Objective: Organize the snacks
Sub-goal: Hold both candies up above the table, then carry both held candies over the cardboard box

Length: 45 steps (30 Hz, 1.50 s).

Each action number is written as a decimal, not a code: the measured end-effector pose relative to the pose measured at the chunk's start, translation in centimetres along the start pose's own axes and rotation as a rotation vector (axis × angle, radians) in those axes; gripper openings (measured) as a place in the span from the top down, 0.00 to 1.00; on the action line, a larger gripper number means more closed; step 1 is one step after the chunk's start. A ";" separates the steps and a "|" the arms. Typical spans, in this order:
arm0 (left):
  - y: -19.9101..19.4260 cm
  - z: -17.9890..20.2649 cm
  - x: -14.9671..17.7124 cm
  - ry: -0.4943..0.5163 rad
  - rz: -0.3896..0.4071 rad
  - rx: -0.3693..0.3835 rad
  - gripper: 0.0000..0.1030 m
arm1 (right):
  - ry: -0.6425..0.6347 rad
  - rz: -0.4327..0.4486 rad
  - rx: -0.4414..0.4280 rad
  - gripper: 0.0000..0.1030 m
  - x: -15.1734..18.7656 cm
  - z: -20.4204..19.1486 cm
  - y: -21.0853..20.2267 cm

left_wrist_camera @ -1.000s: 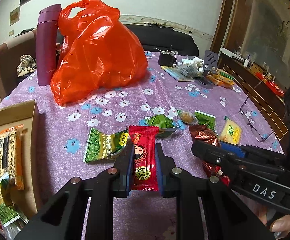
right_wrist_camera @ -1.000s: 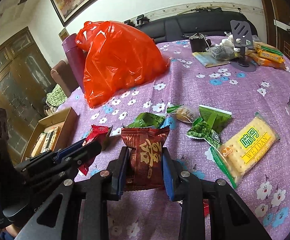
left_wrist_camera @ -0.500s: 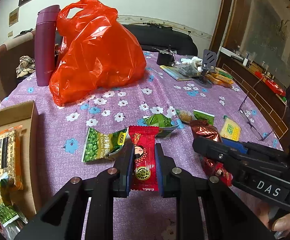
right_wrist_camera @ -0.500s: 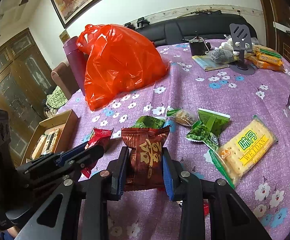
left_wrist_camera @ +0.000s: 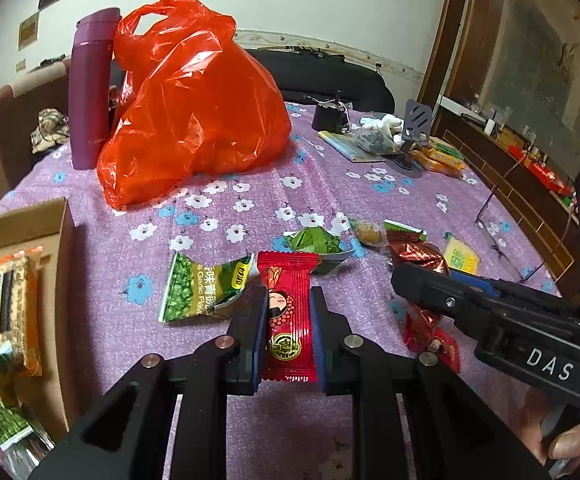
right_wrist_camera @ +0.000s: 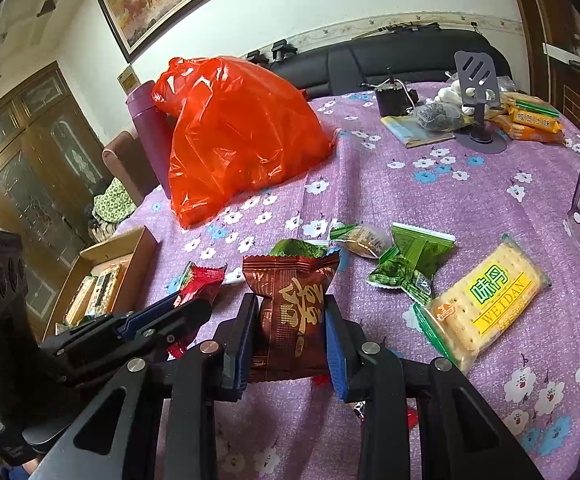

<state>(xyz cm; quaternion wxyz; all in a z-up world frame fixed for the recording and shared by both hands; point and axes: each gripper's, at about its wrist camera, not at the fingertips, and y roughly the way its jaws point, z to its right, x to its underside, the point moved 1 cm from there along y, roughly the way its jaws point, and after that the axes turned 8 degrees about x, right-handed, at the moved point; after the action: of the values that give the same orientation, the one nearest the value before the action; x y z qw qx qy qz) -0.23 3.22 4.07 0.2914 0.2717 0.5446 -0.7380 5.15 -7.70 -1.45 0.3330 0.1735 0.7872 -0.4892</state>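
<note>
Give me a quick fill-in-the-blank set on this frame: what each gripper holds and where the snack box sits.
1. The left gripper is shut on a ____ snack packet.
2. The right gripper is shut on a ____ snack packet.
3. The cardboard box already holds snack bars and sits on the ____ side of the left wrist view.
4. The big plastic bag beside the purple bottle is ____ in colour.

Missing words: red; brown; left; orange-red
</note>
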 end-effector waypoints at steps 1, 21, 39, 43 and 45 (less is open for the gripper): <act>0.0 0.0 0.0 -0.006 -0.003 0.005 0.82 | 0.000 0.004 0.002 0.66 0.0 0.0 -0.1; -5.7 -0.3 1.4 -0.017 0.042 -0.049 0.82 | -0.048 0.044 -0.078 0.66 0.2 -2.4 -2.3; -14.8 -12.9 3.8 -0.237 0.167 -0.151 0.82 | -0.167 -0.103 -0.245 0.66 2.4 -14.8 -0.8; -15.8 -16.2 4.4 -0.299 0.178 -0.171 0.82 | -0.183 -0.133 -0.272 0.66 2.3 -17.7 0.4; -16.1 -17.7 4.6 -0.324 0.180 -0.188 0.82 | -0.193 -0.143 -0.279 0.66 2.2 -19.3 1.1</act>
<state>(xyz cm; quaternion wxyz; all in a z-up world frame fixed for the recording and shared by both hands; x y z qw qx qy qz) -13.60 23.41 6.55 0.4640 0.1689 0.5305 -0.6890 -2.62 9.84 2.09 0.3923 0.0215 0.8222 -0.4118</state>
